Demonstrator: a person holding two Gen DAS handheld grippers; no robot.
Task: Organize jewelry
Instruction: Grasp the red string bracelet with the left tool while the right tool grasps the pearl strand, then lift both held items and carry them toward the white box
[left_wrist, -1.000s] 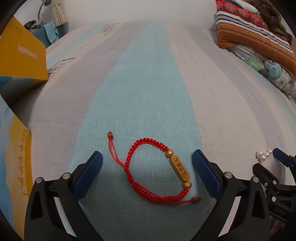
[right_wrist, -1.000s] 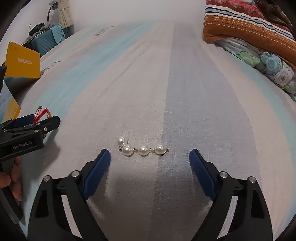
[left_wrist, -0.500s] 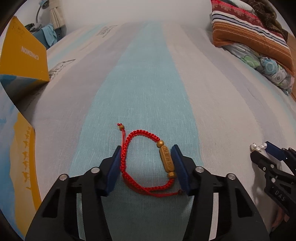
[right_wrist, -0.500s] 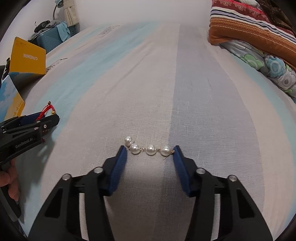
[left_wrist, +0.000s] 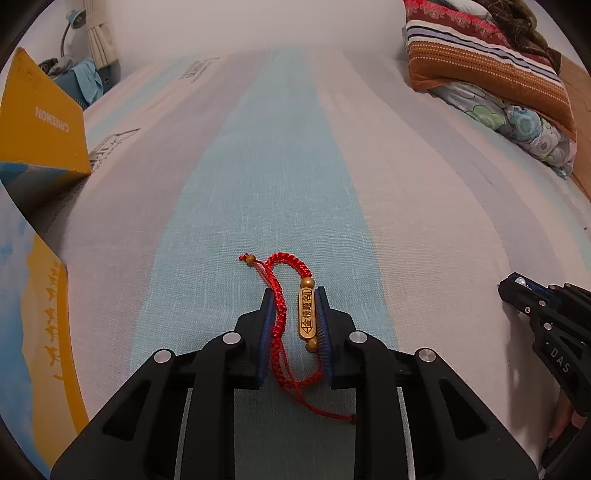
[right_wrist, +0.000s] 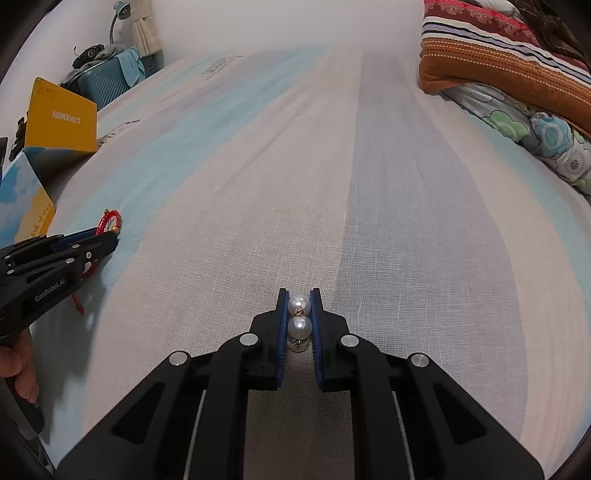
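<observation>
My left gripper (left_wrist: 294, 295) is clamped on the red braided bracelet (left_wrist: 286, 321) — gold bar lengthwise between the pads. My right gripper (right_wrist: 299, 295) pinches the pearl strand (right_wrist: 299, 324), also lengthwise — the yellow box (right_wrist: 61, 122) lies left.

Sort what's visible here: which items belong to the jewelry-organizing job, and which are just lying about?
Job:
red braided bracelet, in left hand-held gripper
pearl strand, in right hand-held gripper

Lying about:
yellow box
striped blanket
floral quilt
teal suitcase

My two wrist views sit low over the bed (left_wrist: 280, 155), facing its far end; each catches the other tool (left_wrist: 511, 290) (right_wrist: 110, 238) at frame edge.
</observation>
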